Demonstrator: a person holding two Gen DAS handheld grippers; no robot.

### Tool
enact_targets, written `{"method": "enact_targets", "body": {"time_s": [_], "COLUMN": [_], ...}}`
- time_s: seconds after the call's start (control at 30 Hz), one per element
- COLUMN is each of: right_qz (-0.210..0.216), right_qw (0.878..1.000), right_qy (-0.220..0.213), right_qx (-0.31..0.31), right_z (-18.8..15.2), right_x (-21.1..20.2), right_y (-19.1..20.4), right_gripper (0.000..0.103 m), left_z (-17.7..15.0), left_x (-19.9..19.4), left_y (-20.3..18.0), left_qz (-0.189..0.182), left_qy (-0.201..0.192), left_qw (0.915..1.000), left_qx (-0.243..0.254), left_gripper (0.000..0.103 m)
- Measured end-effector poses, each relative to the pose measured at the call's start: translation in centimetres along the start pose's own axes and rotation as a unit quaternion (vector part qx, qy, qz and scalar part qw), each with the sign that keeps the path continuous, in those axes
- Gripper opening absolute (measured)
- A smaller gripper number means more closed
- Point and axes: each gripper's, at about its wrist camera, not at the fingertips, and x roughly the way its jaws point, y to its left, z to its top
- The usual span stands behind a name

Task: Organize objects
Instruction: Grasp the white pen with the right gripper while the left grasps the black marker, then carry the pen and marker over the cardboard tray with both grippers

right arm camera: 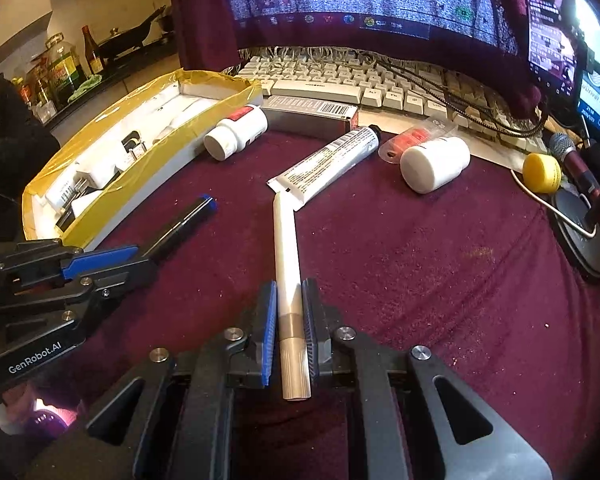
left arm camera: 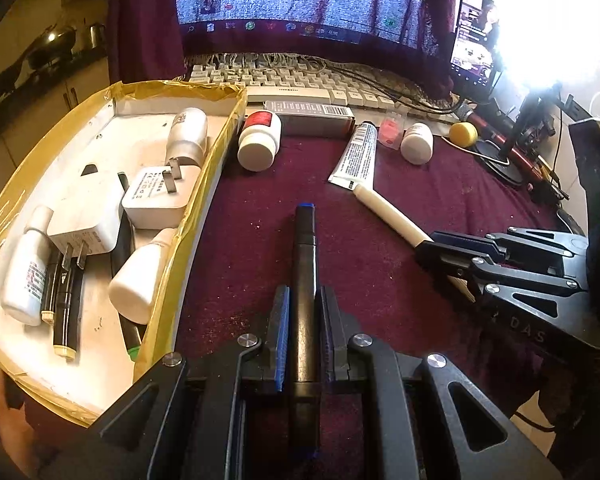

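My left gripper (left arm camera: 303, 300) is shut on a black marker (left arm camera: 303, 264) with a blue tip, just above the maroon cloth; it also shows in the right wrist view (right arm camera: 182, 222). My right gripper (right arm camera: 289, 292) is shut on a cream pen (right arm camera: 286, 240), also seen in the left wrist view (left arm camera: 388, 210). A yellow-taped white box (left arm camera: 216, 148) at the left holds chargers, small bottles and pens. On the cloth lie a red-labelled white bottle (left arm camera: 259, 140), a printed tube (left arm camera: 358, 152) and a plain white bottle (left arm camera: 417, 144).
A grey carton (left arm camera: 312, 116) lies against the keyboard (left arm camera: 300, 80) at the back, under a cloth-draped monitor. A pink packet (left arm camera: 389, 130), a yellow-headed microphone (left arm camera: 464, 133), cables and a phone on a stand (left arm camera: 474, 36) are at the right.
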Motion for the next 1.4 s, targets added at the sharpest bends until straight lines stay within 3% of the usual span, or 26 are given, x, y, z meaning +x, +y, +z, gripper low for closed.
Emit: {"method": "enact_targets", "body": {"time_s": [0.17,0.6,0.93,1.1,1.27,1.4], "right_qz": [-0.015,0.007,-0.01,0.032,0.06,0.082], "right_qw": [1.0,1.0,1.0,0.999,0.997,0.995], "right_qy": [0.002,0.001,0.008,-0.009,-0.031,-0.048], "right_qx": [-0.017,-0.001,-0.022,0.02,0.044,0.044], "right_z": [0.0,0.0,0.5,0.4,1.0,1.8], "right_x": [0.1,0.0,0.5,-0.2,-1.5,-2.4], "right_y": [0.6,0.0,0.9,-0.4,-0.4,1.0], "right_gripper": [0.011,0.011,0.01,0.01,0.01,0.01], "left_z": [0.0,0.4,0.3,0.4,0.6,0.9], "left_x": [0.0,0.4,0.3,-0.1,-2.0,-5.4], "left_y": [-0.1,-0.5,-0.4,0.4,2.2,3.8], "left_qz": [0.001,0.01,0.004,-0.002,-0.07,-0.069], "left_qy": [-0.002,0.004,0.004,-0.001,0.001,-0.032], "left_qw": [1.0,0.9999,1.0,0.9999,0.996,0.9944], "left_qx": [0.001,0.006,0.006,-0.011,-0.056,-0.073], "left_gripper": [0.012,0.012,0.012,0.012,0.012,0.012]}}
